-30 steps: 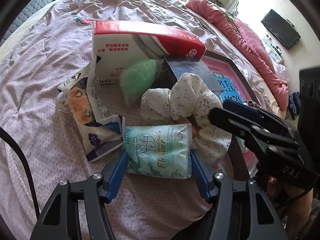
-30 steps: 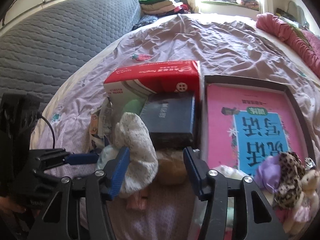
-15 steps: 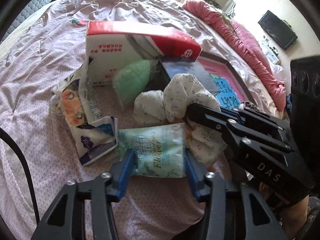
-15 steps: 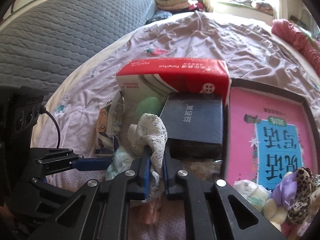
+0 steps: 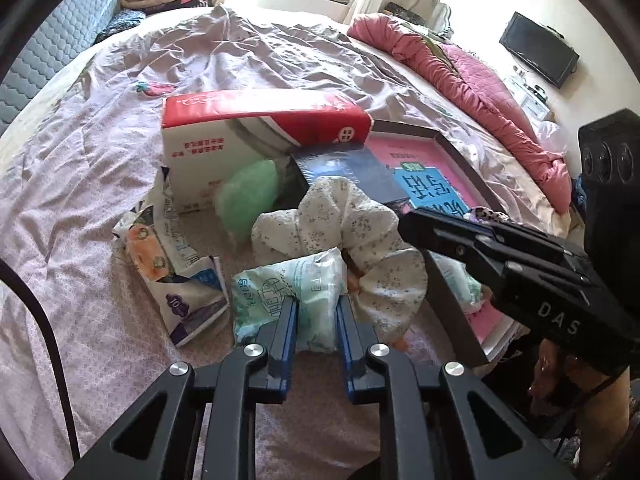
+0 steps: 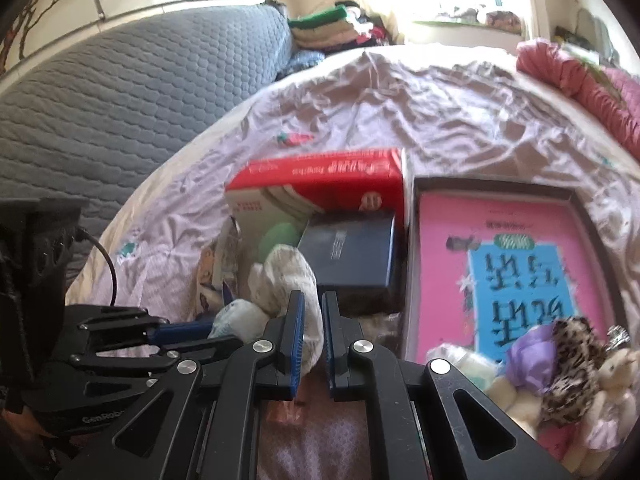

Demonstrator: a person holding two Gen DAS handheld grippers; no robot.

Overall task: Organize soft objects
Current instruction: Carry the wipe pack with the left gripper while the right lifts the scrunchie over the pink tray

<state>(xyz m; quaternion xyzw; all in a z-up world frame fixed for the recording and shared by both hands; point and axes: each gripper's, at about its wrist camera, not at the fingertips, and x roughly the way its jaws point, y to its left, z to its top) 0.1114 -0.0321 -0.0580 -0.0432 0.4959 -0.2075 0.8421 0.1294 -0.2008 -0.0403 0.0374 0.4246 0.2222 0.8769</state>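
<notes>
My left gripper (image 5: 316, 312) is shut on a pale green tissue pack (image 5: 288, 292) and squeezes it above the lilac bedsheet. My right gripper (image 6: 312, 312) is shut on a white floral cloth scrunchie (image 6: 288, 276), which also shows in the left wrist view (image 5: 344, 220), just beyond the tissue pack. The right gripper's black body (image 5: 520, 264) reaches in from the right in the left wrist view. A green fluffy pouch (image 5: 250, 196) lies behind the scrunchie.
A red and white tissue box (image 5: 256, 136) and a dark box (image 5: 352, 172) lie behind. A dark tray with a pink book (image 6: 504, 276) holds plush toys (image 6: 568, 364) at its near end. Snack packets (image 5: 172, 264) lie left. A pink quilt (image 5: 480, 84) lies far right.
My left gripper closed tight on the tissue pack and lifted it. My right gripper closed on the floral scrunchie and holds it pinched.
</notes>
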